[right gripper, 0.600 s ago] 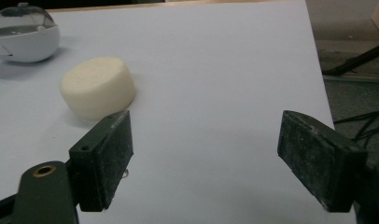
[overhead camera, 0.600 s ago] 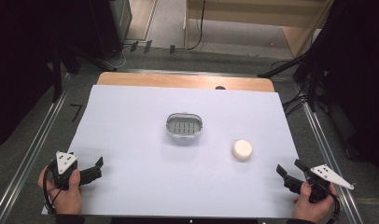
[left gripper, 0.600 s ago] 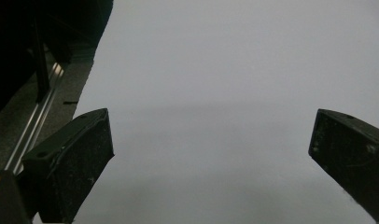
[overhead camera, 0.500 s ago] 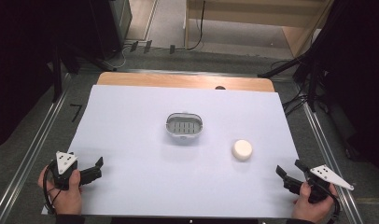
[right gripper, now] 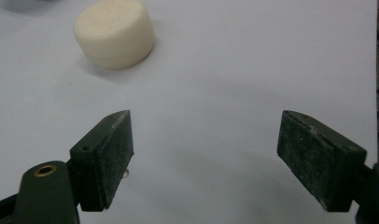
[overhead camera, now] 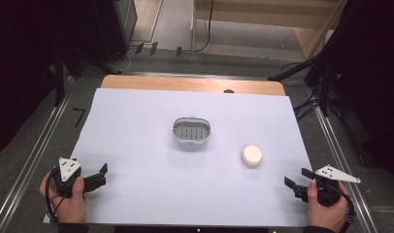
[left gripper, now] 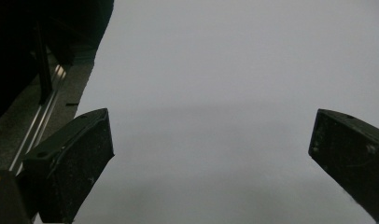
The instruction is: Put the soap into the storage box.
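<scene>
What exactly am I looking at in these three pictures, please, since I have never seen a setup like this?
There is no robot here: a person sits at a table and holds a hand tool with two black jaws in each hand. The high view looks down from above. It shows the left gripper at the lower left and the right gripper at the lower right. The other two pictures come from small cameras riding on those tools, looking out along their jaws. On the white sheet lie a small grey slotted dish near the middle and a cream round block to its right. The right gripper view shows that block just ahead of its jaws. Both grippers are open and hold nothing.
</scene>
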`<state>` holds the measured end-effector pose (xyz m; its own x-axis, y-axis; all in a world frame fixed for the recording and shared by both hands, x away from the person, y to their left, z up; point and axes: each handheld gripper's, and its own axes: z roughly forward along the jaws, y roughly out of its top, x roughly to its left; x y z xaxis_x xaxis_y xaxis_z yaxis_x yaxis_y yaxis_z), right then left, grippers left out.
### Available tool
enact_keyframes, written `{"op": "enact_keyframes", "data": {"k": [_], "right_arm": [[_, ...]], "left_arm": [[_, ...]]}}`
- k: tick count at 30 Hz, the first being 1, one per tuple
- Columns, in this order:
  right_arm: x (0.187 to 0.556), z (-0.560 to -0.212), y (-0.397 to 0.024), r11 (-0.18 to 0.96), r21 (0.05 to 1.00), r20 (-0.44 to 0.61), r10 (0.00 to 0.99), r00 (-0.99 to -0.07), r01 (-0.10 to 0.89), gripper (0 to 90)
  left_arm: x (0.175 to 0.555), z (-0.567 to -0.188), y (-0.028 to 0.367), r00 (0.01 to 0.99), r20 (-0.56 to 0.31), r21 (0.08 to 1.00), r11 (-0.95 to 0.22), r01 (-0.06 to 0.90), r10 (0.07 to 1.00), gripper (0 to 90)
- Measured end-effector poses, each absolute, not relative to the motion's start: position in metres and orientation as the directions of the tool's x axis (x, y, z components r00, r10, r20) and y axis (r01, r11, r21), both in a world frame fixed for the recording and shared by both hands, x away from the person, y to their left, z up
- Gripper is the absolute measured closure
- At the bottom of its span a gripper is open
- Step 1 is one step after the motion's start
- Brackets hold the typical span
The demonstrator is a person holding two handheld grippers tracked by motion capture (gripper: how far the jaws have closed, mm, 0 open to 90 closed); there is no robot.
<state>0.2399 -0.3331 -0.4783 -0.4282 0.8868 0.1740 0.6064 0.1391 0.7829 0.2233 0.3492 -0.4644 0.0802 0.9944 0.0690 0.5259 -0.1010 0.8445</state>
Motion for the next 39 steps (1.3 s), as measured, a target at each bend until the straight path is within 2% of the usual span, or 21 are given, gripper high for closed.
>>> {"op": "enact_keyframes", "data": {"k": [7,16,39], "right_arm": [[0.256,-0.469,-0.319,0.272,0.693,0.101,0.881,-0.462,0.668,21.0],[0.279,-0.454,-0.304,0.392,0.585,0.077,0.844,-0.53,0.71,22.8],[0.319,-0.443,-0.262,0.628,0.405,0.004,0.725,-0.689,0.664,22.6]], "left_arm": [[0.223,-0.464,0.35,0.083,0.06,0.848,-0.095,0.522,0.995,0.2],[0.223,-0.464,0.351,0.082,0.051,0.85,-0.086,0.52,0.995,0.2],[0.223,-0.464,0.35,0.084,0.064,0.846,-0.099,0.524,0.994,0.2]]}}
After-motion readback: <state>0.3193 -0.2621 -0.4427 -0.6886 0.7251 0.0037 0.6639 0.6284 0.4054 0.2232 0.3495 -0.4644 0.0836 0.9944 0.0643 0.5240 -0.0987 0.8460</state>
